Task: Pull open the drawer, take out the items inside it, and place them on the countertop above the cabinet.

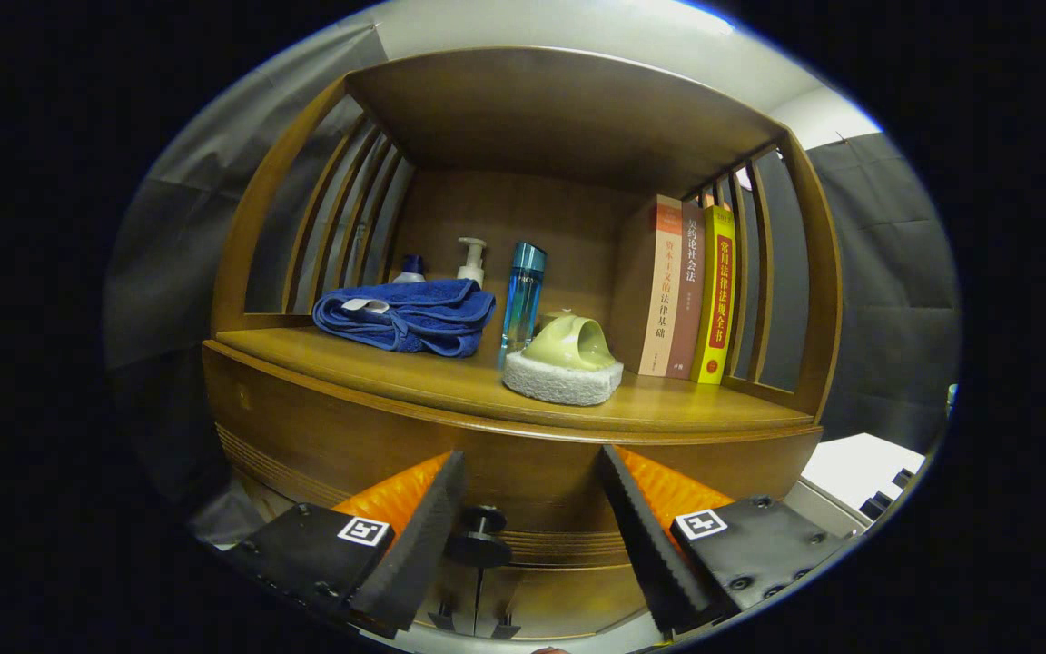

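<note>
Grey cloth hangs behind the wooden cabinet point(523, 454) you face, whose countertop point(450, 381) carries three upright books point(682, 291), a folded blue towel point(405, 313), a blue bottle point(523, 291) and a green cup on its side point(568, 343) atop a white sponge point(564, 380). Below it the drawer point(532, 509) looks closed, though the seam is hard to read. Your gripper point(530, 477) has its fingers spread wide, the small black knob point(479, 536) between them, nearer the left finger, neither touching it.
</note>
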`<action>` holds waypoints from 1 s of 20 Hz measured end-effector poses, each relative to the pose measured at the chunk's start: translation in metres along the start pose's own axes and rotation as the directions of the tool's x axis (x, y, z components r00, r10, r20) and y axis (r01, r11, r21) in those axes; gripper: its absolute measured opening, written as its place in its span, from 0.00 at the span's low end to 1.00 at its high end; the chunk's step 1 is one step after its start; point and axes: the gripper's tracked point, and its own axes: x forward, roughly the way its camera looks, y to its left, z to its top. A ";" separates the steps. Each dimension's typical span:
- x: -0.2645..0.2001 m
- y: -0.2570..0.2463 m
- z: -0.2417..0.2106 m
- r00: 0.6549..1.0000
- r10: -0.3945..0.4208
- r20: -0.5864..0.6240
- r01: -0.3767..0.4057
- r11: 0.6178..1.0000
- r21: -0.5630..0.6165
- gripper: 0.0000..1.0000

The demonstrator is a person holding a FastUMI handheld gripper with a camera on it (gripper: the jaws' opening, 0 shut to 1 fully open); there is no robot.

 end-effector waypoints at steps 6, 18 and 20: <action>0.000 0.013 0.000 1.000 0.021 -0.001 -0.021 0.999 -0.040 0.99; -0.058 0.005 0.067 0.995 0.037 0.095 -0.039 0.999 0.025 0.98; -0.073 -0.003 0.087 0.991 0.019 0.129 -0.023 0.999 0.033 0.98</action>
